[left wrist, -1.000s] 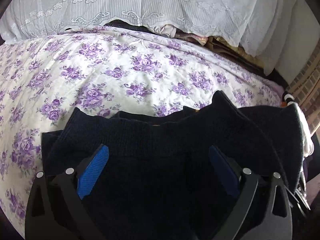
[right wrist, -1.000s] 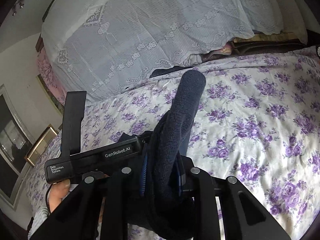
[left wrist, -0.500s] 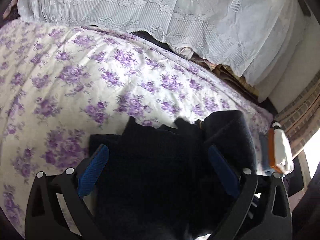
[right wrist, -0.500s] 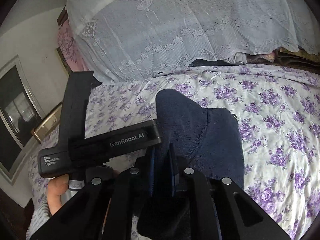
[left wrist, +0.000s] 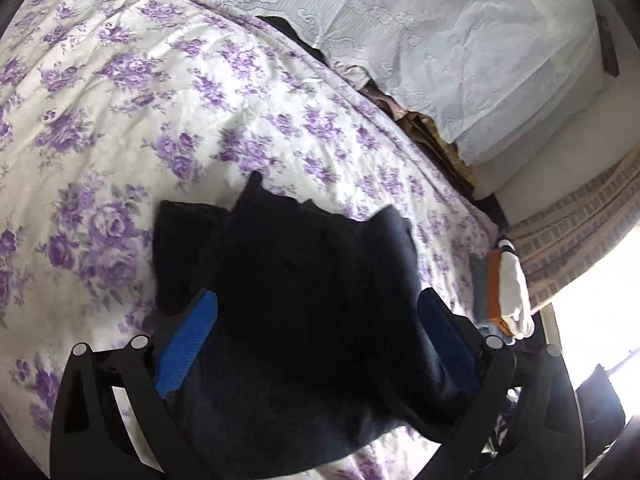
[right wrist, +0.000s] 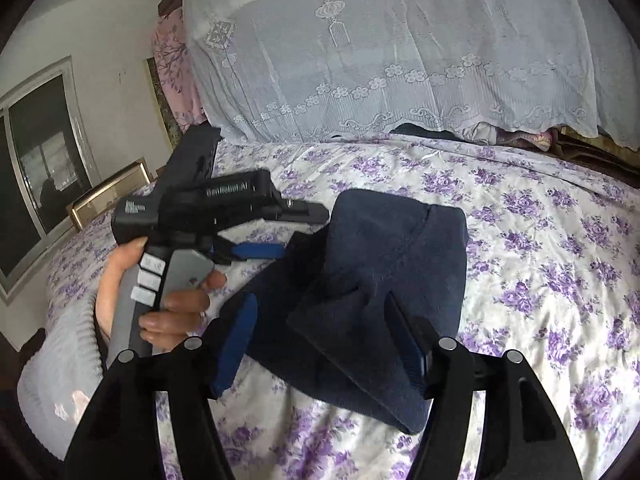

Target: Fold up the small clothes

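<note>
Right tongs (right wrist: 320, 340) are standing wide now, their jaws having just been opening; the dark garment (right wrist: 384, 276) is lying between the pads, released, nothing pinched. Left tongs (left wrist: 320, 344) are gaping just as wide over the same garment (left wrist: 304, 304), the cloth bunched between the blue pads and not squeezed, as far as the left wrist view is showing. In the right wrist view the left hand (right wrist: 160, 300) is gripping its handle just beside the cloth. The garment is sitting folded over itself on the flowered bed (left wrist: 168, 120), a corner sticking up. Beyond it, a small pile (left wrist: 504, 292) of white and orange clothes is waiting near the bed's edge; furthest back, a lace cover (right wrist: 400, 48) is draping over the bedding. The risk, I'm judging: the knit is looking thick and springy, so the fold may be creeping open; a pad catching the fabric while pulling away could be dragging the top layer askew.
</note>
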### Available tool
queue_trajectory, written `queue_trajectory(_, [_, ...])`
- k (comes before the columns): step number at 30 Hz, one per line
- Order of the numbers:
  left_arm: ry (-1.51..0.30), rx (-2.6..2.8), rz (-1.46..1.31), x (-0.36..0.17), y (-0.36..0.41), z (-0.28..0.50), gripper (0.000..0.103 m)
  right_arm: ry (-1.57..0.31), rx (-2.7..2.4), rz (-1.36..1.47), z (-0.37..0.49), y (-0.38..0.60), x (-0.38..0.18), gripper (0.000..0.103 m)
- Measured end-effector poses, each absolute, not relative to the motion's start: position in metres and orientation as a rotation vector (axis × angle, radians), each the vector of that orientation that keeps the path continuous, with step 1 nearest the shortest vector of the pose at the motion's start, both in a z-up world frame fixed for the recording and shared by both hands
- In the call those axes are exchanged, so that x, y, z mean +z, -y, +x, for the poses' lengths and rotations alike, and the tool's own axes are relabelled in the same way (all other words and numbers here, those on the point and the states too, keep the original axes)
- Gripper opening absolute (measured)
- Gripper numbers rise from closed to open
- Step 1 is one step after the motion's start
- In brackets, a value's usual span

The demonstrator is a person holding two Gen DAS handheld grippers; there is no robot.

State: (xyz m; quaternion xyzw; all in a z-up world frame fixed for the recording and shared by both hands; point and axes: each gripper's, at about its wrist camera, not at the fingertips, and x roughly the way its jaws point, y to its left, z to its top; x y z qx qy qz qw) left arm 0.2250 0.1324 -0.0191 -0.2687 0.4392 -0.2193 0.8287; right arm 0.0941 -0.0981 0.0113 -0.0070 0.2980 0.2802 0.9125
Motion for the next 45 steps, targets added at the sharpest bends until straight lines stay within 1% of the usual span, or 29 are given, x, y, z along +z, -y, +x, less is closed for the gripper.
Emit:
queue_trajectory(2, [-0.936,-0.489,-0.565,-0.016,-0.125,0.222,0.098,-0.633,0.565,-0.088,0.087,0.093,0.001,0.071])
queue_trajectory(5, [-0.973,-0.495,-0.521,-0.019,-0.112,0.223,0.098,-0.576,0.459,-0.251,0.083,0.078,-0.012,0.071])
queue_trajectory(7, [-1.017,-0.499,-0.508,-0.027,-0.104,0.225,0.098,-0.557,0.423,-0.31,0.087,0.071,-0.019,0.071])
queue_trajectory(8, [-1.035,-0.508,-0.513,-0.031,-0.101,0.226,0.098,-0.548,0.412,-0.33,0.089,0.069,-0.021,0.067])
queue_trajectory(9, [-1.056,-0.528,-0.53,-0.035,-0.098,0.228,0.098,-0.533,0.4,-0.348,0.09,0.067,-0.023,0.059])
queue_trajectory(10, [-1.067,-0.542,-0.543,-0.037,-0.095,0.23,0.098,-0.527,0.394,-0.364,0.092,0.065,-0.025,0.036])
queue_trajectory(11, [-1.075,-0.553,-0.543,-0.038,-0.091,0.232,0.098,-0.529,0.398,-0.362,0.093,0.065,-0.026,0.025])
queue_trajectory(13, [-1.076,-0.558,-0.509,-0.037,-0.083,0.236,0.098,-0.529,0.416,-0.327,0.095,0.067,-0.025,0.021])
queue_trajectory(14, [-1.075,-0.567,-0.492,-0.037,-0.079,0.239,0.096,-0.525,0.416,-0.32,0.095,0.068,-0.024,0.02])
queue_trajectory(17, [-1.084,-0.629,-0.52,-0.04,-0.074,0.246,0.045,-0.524,0.419,-0.309,0.096,0.066,-0.021,0.017])
queue_trajectory(19, [-1.065,-0.641,-0.554,-0.037,-0.08,0.247,0.037,-0.515,0.42,-0.298,0.097,0.064,-0.016,0.016])
queue_trajectory(20, [-1.045,-0.641,-0.546,-0.032,-0.084,0.246,0.031,-0.512,0.427,-0.29,0.098,0.062,-0.013,0.016])
queue_trajectory(21, [-1.026,-0.636,-0.54,-0.026,-0.089,0.244,0.027,-0.504,0.437,-0.281,0.099,0.059,-0.008,0.016])
queue_trajectory(23, [-0.994,-0.623,-0.545,-0.013,-0.103,0.241,0.025,-0.482,0.454,-0.28,0.098,0.051,0.0,0.015])
queue_trajectory(27, [-0.983,-0.558,-0.499,-0.003,-0.123,0.236,0.025,-0.468,0.491,-0.283,0.096,0.028,0.006,0.015])
queue_trajectory(30, [-1.023,-0.493,-0.496,-0.017,-0.14,0.234,0.025,-0.492,0.523,-0.301,0.098,0.009,-0.003,0.015])
queue_trajectory(33, [-1.063,-0.446,-0.513,-0.038,-0.156,0.232,0.025,-0.54,0.555,-0.333,0.096,-0.01,-0.024,0.016])
queue_trajectory(37, [-1.076,-0.395,-0.514,-0.058,-0.172,0.231,0.025,-0.598,0.573,-0.391,0.096,-0.032,-0.051,0.016])
queue_trajectory(40, [-1.072,-0.394,-0.521,-0.062,-0.176,0.232,0.025,-0.619,0.563,-0.415,0.099,-0.038,-0.055,0.016])
queue_trajectory(42, [-1.056,-0.383,-0.497,-0.06,-0.174,0.229,0.025,-0.634,0.573,-0.411,0.1,-0.036,-0.055,0.019])
queue_trajectory(43, [-1.041,-0.371,-0.481,-0.056,-0.173,0.226,0.025,-0.646,0.591,-0.401,0.101,-0.033,-0.055,0.026])
queue_trajectory(44, [-1.023,-0.357,-0.461,-0.051,-0.171,0.221,0.025,-0.663,0.614,-0.397,0.1,-0.031,-0.054,0.04])
queue_trajectory(45, [-1.007,-0.348,-0.446,-0.046,-0.171,0.217,0.025,-0.672,0.638,-0.395,0.098,-0.028,-0.052,0.045])
